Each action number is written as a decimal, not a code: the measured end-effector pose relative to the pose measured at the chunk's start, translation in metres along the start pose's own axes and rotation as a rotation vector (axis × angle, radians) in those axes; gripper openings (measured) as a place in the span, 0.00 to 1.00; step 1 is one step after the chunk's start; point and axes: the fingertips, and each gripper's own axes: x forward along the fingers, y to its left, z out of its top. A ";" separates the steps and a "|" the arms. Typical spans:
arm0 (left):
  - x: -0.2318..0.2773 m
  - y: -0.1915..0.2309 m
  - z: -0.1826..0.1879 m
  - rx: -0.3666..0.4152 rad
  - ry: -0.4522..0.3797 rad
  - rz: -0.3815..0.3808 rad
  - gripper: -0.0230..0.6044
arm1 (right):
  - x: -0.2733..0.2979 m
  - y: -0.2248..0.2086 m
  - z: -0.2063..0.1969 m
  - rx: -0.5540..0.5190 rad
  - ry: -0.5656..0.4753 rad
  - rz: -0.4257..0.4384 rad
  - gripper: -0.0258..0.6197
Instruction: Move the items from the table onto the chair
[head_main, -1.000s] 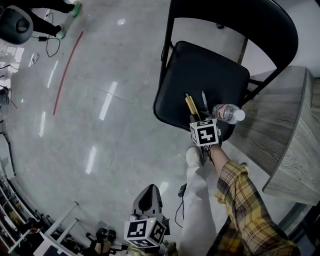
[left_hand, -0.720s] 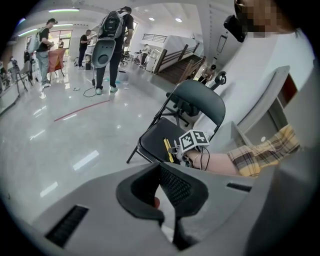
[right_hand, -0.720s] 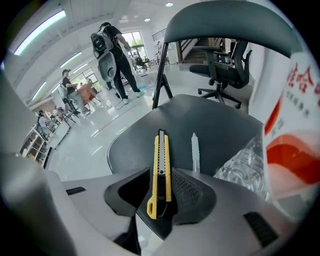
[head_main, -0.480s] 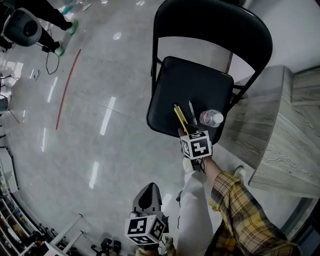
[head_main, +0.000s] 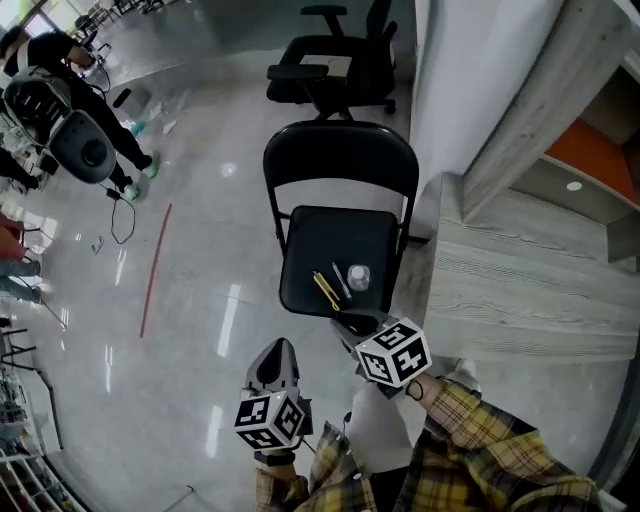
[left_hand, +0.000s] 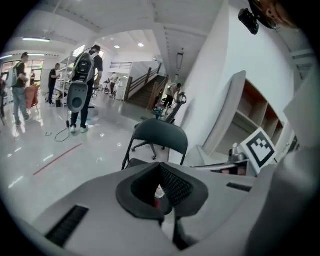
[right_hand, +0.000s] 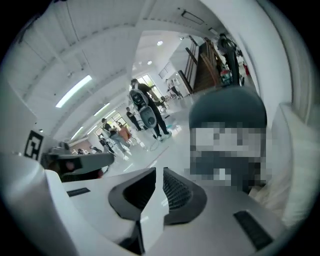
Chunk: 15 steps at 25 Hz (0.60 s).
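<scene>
A black folding chair stands in the middle of the head view. On its seat lie two yellow pencils, a pen and a clear water bottle. My right gripper hangs just in front of the seat's near edge; its jaws have just been closing and keep a narrow gap with nothing between them. My left gripper is lower left of it, off the chair, shut and empty. The chair also shows ahead in the left gripper view.
A grey wooden table runs along the chair's right side, with a white pillar behind it. A black office chair stands farther back. People and a machine are at the upper left, near a red floor line.
Both grippers have risen and drawn back from the chair, so the whole chair now shows and looks smaller. The right gripper has left the seat; bottle, pencils and pen stay there.
</scene>
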 end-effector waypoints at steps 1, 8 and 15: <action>-0.003 -0.019 0.013 0.036 -0.012 -0.032 0.04 | -0.029 0.006 0.013 -0.031 -0.038 0.005 0.12; -0.002 -0.173 0.062 0.243 -0.071 -0.237 0.04 | -0.241 -0.010 0.078 -0.203 -0.332 -0.124 0.08; 0.001 -0.349 0.068 0.322 -0.115 -0.382 0.04 | -0.437 -0.096 0.046 -0.211 -0.472 -0.329 0.07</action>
